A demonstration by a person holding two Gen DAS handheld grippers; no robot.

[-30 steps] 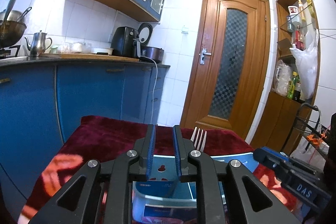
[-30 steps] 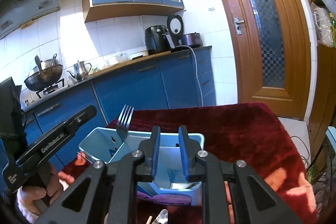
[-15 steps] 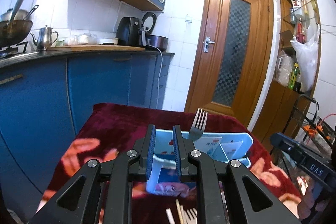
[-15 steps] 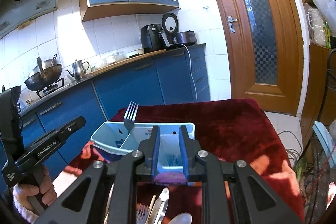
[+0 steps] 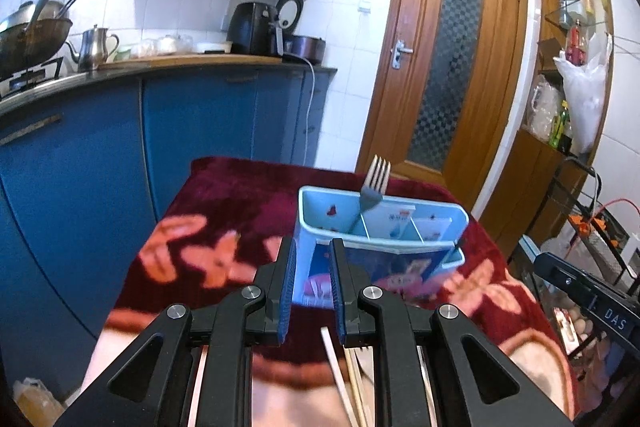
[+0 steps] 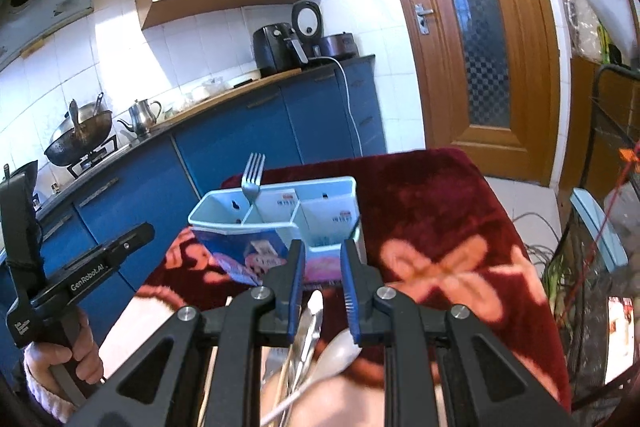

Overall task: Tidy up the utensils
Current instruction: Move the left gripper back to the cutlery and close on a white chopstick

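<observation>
A light blue utensil holder (image 5: 380, 231) with several compartments stands on the red patterned tablecloth (image 5: 232, 211); it also shows in the right wrist view (image 6: 288, 211). A metal fork (image 5: 372, 187) stands tines up in its left compartment, also in the right wrist view (image 6: 252, 179). My left gripper (image 5: 313, 255) is open and empty, just short of the holder's near wall. My right gripper (image 6: 322, 255) is open and empty, near the holder's right end. Loose chopsticks (image 5: 340, 371) lie below the left gripper. A knife (image 6: 310, 323) and a spoon (image 6: 336, 351) lie below the right gripper.
Blue kitchen cabinets (image 5: 200, 115) with a counter run behind the table. A wooden door (image 5: 452, 67) stands at the far right. A wire rack (image 5: 592, 223) is beside the table's right edge. The other handheld gripper shows at left in the right wrist view (image 6: 80, 275).
Both grippers have pulled back and up from the holder. The holder now sits farther ahead, and loose utensils on the cloth have come into view below both grippers.
</observation>
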